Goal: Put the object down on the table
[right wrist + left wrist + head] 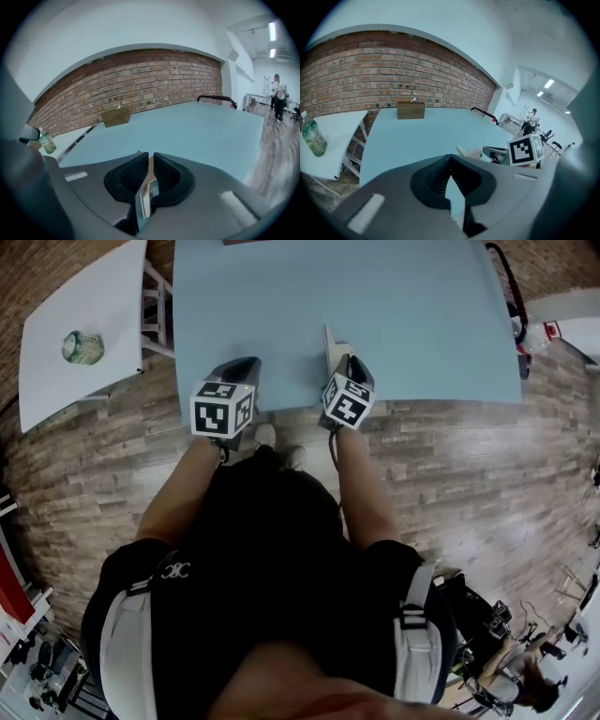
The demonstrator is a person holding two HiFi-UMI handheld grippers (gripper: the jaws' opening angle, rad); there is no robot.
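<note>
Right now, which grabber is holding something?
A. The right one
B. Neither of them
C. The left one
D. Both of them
A. The right gripper has its jaws closed on a thin flat card standing on edge, while the left gripper has its jaws shut tip to tip with only the blue table showing behind them.

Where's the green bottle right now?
In the head view, the green bottle stands on the white side table at the far left, beside the light blue table.
</note>
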